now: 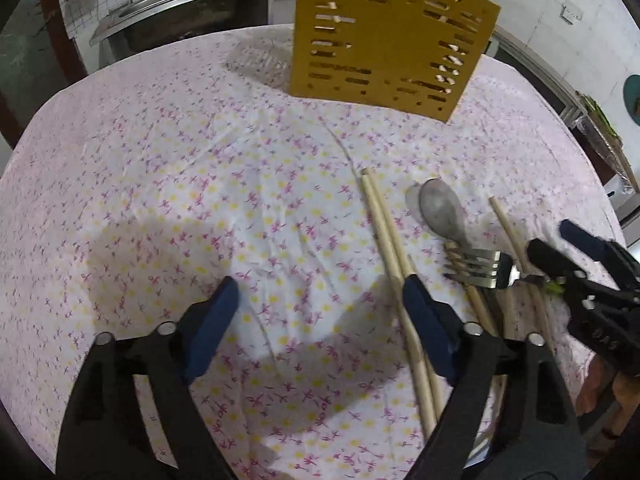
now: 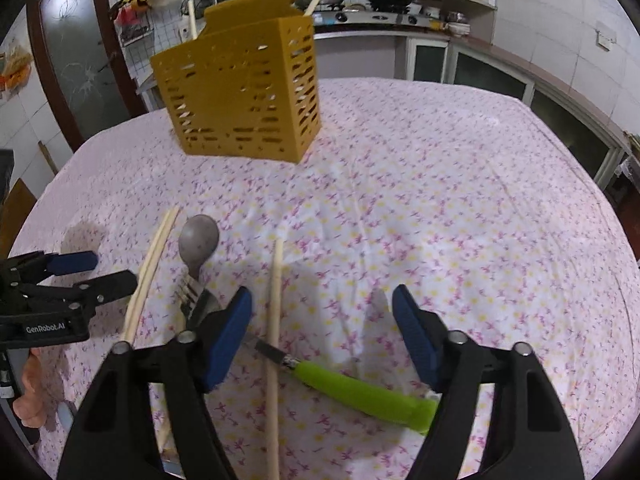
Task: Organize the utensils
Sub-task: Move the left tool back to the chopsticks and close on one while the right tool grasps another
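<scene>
We hold left gripper (image 1: 316, 296) spread, empty, beside paired wooden chopsticks (image 1: 384, 232) | right gripper (image 2: 322, 308) spread over green-handled steel fork (image 2: 360, 394) | grey spoon (image 2: 199, 240) on floral tablecloth (image 2: 440, 220) | slotted yellow plastic utensil holder (image 2: 244, 92) upright, far side.

Mustard-yellow holder (image 2: 244, 92), green-handled fork (image 2: 360, 394), pink-and-yellow floral tablecloth (image 2: 440, 220), blue-padded tools.

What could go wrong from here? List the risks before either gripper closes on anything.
1. The fork with the green handle lies across a single chopstick and seems to overlap the spoon, so lifting one may drag the others.
2. The right gripper is open over both fork handle and chopstick; closing might catch both.
3. The yellow holder already has chopsticks sticking up, so an incoming utensil could knock them or tip it.
</scene>
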Tool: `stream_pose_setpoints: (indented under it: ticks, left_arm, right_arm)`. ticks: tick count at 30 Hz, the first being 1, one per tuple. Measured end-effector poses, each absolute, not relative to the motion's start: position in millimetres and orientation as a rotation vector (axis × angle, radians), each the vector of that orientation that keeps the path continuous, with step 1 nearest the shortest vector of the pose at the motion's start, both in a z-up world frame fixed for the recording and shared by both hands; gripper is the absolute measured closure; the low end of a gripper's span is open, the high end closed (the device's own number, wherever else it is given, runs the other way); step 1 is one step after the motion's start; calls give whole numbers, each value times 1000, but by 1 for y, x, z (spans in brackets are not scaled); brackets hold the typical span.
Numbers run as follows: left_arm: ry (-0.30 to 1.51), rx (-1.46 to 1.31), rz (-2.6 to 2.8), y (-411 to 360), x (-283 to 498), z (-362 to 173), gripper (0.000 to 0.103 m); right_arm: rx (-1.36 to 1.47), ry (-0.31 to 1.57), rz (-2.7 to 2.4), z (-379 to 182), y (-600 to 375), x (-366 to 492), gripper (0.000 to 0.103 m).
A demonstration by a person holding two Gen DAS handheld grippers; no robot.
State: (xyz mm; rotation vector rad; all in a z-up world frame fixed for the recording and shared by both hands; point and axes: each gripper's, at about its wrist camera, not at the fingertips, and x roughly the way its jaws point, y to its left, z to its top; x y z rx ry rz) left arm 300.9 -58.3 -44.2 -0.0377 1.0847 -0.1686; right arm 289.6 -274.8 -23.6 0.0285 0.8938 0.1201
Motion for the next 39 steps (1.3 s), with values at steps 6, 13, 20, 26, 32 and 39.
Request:
stream_pose_setpoints:
  ticks: [6,13,20,26,32,39]
  left_arm:
    - [1093,-32,-150,-74,313,-44,33]
    - [1090,-19,-157,-90,324,-44,40]
    - [1086,28,-134,-105,339,-45,52]
    - [1092,13,-143,-107,354,-43,80]
    - [1106,-50,-177,-92,363,-41,96]
    - [1133,-94,-199,-73,370,-39,103]
  right_arm:
    - [71,939,141,-32,-273,301,61]
    - [37,952,134,-35,-263,308,67]
    - [39,965,119,-33,-265,312,77]
    - [61,1004,100,-31,-267,322,83]
    - [101,1024,103,-28,-270,326,95]
    - [120,1017,108,-28,-272,323,96]
